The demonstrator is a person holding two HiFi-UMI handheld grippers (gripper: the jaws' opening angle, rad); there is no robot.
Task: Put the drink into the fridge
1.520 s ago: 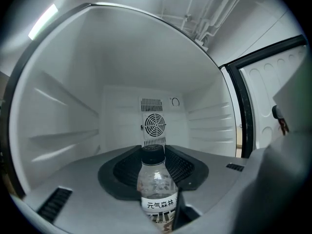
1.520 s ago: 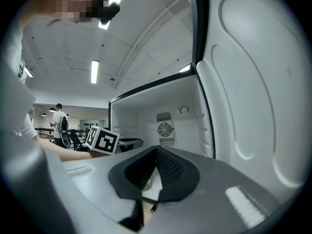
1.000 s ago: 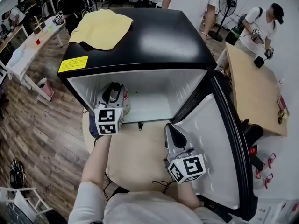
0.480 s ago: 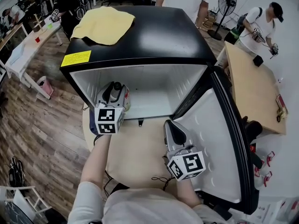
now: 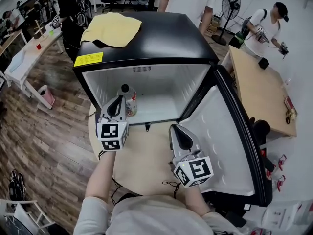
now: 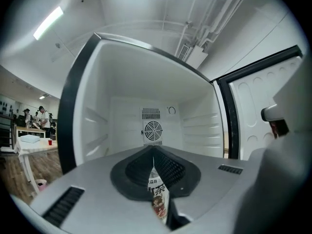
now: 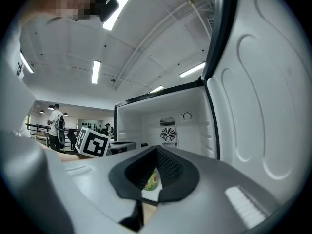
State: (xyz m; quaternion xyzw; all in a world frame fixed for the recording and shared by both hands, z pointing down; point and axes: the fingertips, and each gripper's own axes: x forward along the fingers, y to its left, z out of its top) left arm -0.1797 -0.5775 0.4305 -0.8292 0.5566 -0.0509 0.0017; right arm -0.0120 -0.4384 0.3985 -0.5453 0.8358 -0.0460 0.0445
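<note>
- Head view: the drink stands upright inside the fridge, at the front left of its floor. Your left gripper sits just in front of it, low at the opening; I can't tell from up here if they touch. Your right gripper hangs over the tabletop, close to the inner face of the open door. There's a yellow cloth on the fridge top, out of the way.
- Left gripper view: your fingers are pressed almost together, just a thin slit between them. The drink's label shows through that slit, beyond the tips rather than pinched. Behind it is the back wall with its round fan grille.
- Right gripper view: these fingers are pressed together too, nothing in them. A bit of the drink's green label peeks out under the tips, with the left gripper's marker cube off to the left.
- My read: the placing looks basically done. Next you'd want to back the left gripper straight out without clipping the bottle, then probably swing the door closed with the right one.
</note>
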